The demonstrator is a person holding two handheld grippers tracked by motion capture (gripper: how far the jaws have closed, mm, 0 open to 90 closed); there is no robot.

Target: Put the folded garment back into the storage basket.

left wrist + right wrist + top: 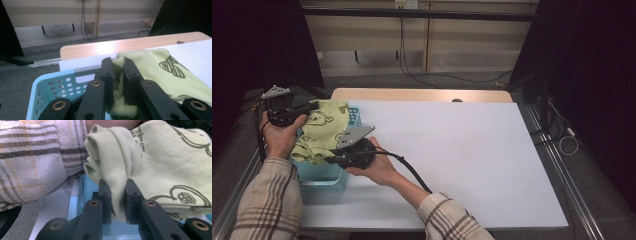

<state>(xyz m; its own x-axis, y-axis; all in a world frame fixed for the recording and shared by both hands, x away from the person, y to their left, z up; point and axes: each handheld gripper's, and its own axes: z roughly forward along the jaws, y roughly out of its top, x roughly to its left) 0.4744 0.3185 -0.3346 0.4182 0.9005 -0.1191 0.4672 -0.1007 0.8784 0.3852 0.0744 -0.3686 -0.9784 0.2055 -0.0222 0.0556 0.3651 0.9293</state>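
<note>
Folded light-green printed cloth (pixel 324 131) held by both claws over the light-blue perforated basket (pixel 324 181) at the left edge of the bench (pixel 462 150). Left claw (pixel 307 106) clamped on the cloth's far-left corner; in the left gripper view the jaws pinch a bunched fold of green fabric (pixel 118 75), with the rest of the cloth spreading right of the jaws toward the white bench top (pixel 197 53). Basket rim (pixel 45 82) sits just below and left of that claw. Right claw (pixel 332 159) clamped on the cloth's near edge; in the right gripper view the jaws squeeze a thick folded edge (pixel 117 195), cloth body extending up and right with a dark outline print (pixel 185 195). Plaid sleeve (pixel 32 162) of the left arm is close beside the cloth on the left of that view. Blue basket wall (pixel 85 187) just under the fold. Cloth sags between the two claws, partly above the basket, partly above the bench surface.
</note>
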